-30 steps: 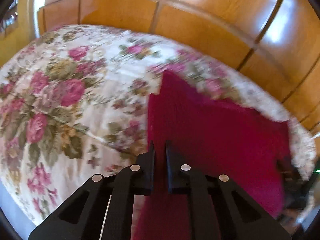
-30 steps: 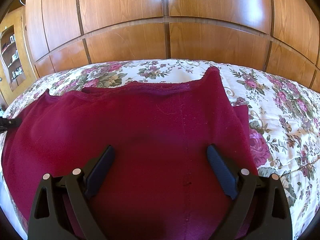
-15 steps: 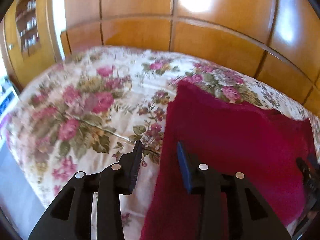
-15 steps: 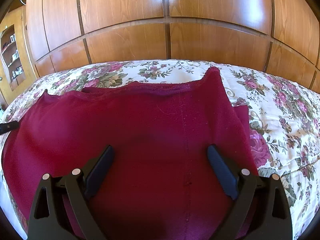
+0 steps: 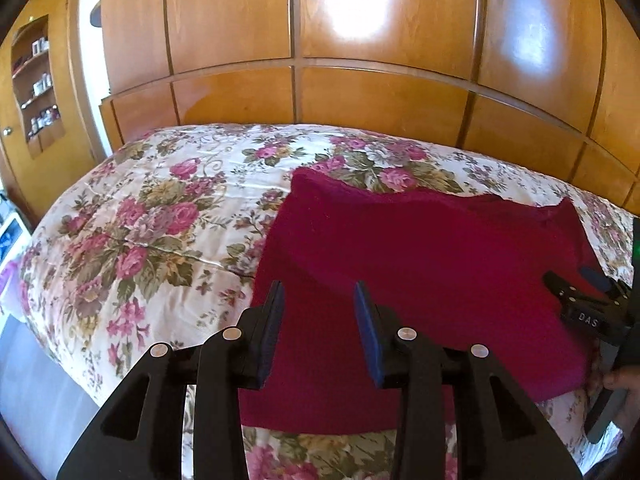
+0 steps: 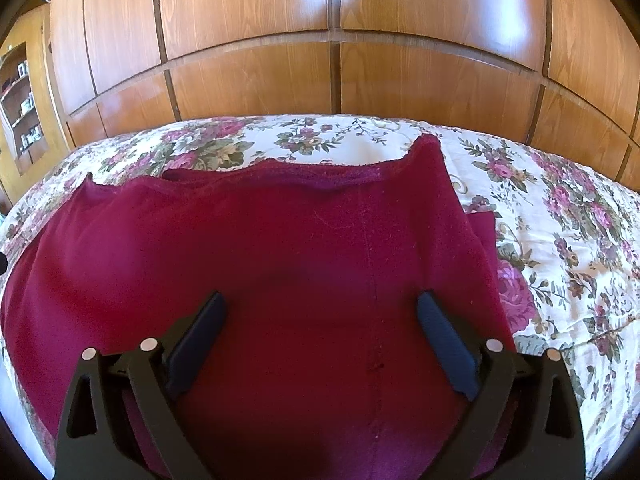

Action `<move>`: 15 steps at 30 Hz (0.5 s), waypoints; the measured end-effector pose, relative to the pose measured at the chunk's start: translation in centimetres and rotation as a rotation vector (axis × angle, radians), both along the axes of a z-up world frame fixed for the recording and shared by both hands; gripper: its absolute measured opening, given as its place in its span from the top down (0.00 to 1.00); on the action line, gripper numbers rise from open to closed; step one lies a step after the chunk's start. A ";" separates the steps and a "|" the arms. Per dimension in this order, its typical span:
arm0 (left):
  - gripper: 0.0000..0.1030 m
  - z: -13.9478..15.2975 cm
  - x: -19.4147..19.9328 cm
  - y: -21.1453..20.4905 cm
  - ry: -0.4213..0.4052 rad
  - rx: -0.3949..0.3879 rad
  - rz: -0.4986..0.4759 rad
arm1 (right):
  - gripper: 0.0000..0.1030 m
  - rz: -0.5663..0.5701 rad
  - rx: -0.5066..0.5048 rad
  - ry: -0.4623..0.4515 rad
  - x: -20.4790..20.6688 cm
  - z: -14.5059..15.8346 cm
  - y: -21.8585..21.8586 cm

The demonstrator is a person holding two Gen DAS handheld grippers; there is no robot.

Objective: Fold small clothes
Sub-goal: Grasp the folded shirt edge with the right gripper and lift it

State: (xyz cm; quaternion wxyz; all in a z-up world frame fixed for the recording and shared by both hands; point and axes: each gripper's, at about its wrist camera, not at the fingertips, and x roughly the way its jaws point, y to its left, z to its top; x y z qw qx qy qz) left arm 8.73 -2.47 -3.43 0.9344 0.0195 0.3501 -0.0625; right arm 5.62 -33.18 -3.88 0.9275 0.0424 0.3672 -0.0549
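1. Left wrist view: the left gripper point(image 5: 318, 300) has parted its jaws; a second ago they were nearly closed over the crimson garment point(image 5: 420, 264), and now they stand apart with nothing between them, above the garment's left edge.
2. The garment lies spread flat on the floral bedspread point(image 5: 152, 232), in front of the wooden wardrobe point(image 5: 360, 92).
3. Right wrist view: the right gripper point(image 6: 320, 312) is unchanged, jaws spread wide and empty above the garment point(image 6: 280, 240).
4. Seen from the left, the right gripper point(image 5: 580, 284) sits at the garment's far edge.
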 end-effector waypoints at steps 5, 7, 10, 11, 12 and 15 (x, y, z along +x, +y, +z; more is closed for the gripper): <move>0.66 -0.5 -0.2 -0.3 0.015 0.003 -0.005 | 0.03 0.019 0.063 0.045 -0.6 1.3 -0.6; 0.66 -0.7 -0.3 -0.4 0.025 0.005 -0.008 | 0.03 0.023 0.112 0.037 -1.4 2.2 -1.3; 0.66 -1.0 -0.3 -0.6 0.033 0.006 -0.010 | 0.03 0.002 0.160 -0.005 -2.7 3.9 -3.0; 0.66 -1.1 -0.3 -0.6 0.037 0.008 -0.012 | 0.03 -0.005 0.170 -0.013 -3.0 4.3 -3.5; 0.64 -1.2 -0.3 -0.7 0.042 0.009 -0.011 | 0.03 -0.018 0.187 -0.024 -3.4 4.7 -4.3; 0.41 -1.2 -0.5 -0.6 0.024 0.000 -0.004 | 0.03 -0.059 0.220 -0.037 -4.2 5.1 -6.3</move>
